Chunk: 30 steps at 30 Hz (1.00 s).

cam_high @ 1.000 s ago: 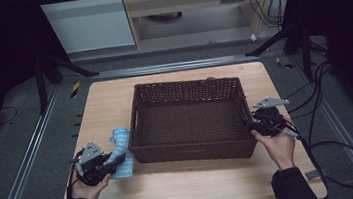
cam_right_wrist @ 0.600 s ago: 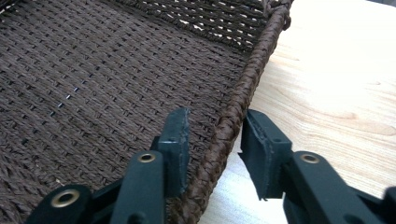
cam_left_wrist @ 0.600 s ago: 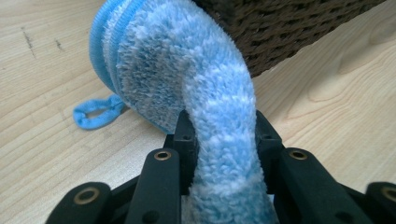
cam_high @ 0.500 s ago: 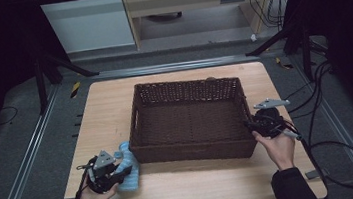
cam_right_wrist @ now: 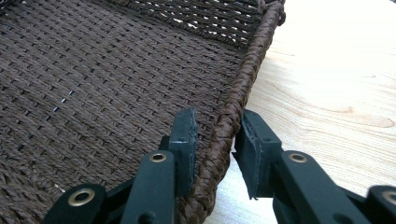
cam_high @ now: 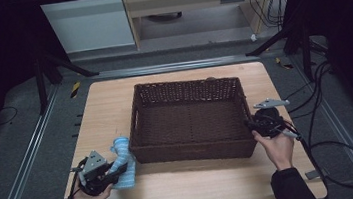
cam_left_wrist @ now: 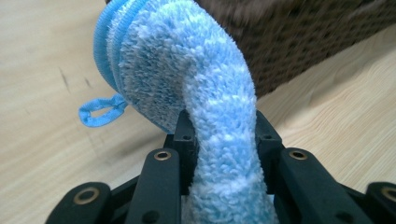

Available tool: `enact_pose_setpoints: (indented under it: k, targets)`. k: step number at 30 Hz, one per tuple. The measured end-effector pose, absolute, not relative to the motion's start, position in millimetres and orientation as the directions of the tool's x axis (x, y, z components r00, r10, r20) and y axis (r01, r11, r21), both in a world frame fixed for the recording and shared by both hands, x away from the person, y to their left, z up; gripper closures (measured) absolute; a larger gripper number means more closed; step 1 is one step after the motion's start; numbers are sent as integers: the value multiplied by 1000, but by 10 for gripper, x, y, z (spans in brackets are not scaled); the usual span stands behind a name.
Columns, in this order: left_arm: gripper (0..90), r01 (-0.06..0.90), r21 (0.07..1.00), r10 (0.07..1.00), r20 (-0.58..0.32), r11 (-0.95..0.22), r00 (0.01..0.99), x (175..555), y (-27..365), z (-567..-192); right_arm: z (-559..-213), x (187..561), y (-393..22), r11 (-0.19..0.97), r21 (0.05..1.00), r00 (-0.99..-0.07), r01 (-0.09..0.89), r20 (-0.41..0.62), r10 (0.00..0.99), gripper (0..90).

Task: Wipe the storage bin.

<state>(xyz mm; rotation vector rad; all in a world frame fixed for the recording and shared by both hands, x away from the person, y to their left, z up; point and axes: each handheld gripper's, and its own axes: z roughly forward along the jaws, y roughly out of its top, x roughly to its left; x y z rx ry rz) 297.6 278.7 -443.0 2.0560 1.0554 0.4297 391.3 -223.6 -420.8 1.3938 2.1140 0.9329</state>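
- My left gripper [cam_high: 117, 172] is clamped on a fluffy light-blue microfibre cloth [cam_high: 122, 161]; in the left gripper view the pile bulges out on both sides of the black jaws, so the pinch is firm.
- From that pinch the cloth [cam_left_wrist: 196, 84] arches up and ahead of the jaws, folded over itself, with a darker blue stitched edge on the side left of the grip.
- A small blue hanging loop [cam_left_wrist: 100, 111] dangles from that edge, just left of the jaws and above the wood.
- Ahead and to the right of my left gripper stands the dark brown woven wicker basket [cam_high: 190, 150], rectangular and shallow; the cloth's far end lies just beside its near left corner, but I cannot tell whether they touch.
- My right gripper [cam_high: 252, 125] sits at the basket's right-hand rim, near the front corner, with the hand [cam_high: 276, 147] behind it.
- In the right gripper view the jaws straddle the braided rim [cam_right_wrist: 233, 116], one inside the basket, one outside over the table.
- Those jaws have just been closing with the rim between them. The inner pad looks pressed to the braid; at the outer pad a thin gap seems to remain, so I read the grip as not fully seated.
- The light wooden table [cam_high: 200, 192] lies bare beneath and around both grippers.
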Motion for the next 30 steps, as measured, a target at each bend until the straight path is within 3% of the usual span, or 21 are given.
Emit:
enact_pose_setpoints:
  k: [8,13,21,30]
  targets:
    - [694,598,681,793,-41,-423,608,3133,2700,-4699,-4208,3914,-2235,274,737,-403,617,-3,915,677]
    - [694,597,700,810,-44,-393,585,3150,2766,-4640,-4210,3915,-2241,273,739,-405,616,-1,914,672]
    - [691,613,741,899,-30,-273,436,3284,3053,-4524,-4212,3917,-2245,273,741,-407,614,1,913,662]
    - [682,686,693,958,24,-223,287,3426,3417,-4685,-4214,3921,-2255,268,740,-410,617,11,912,653]
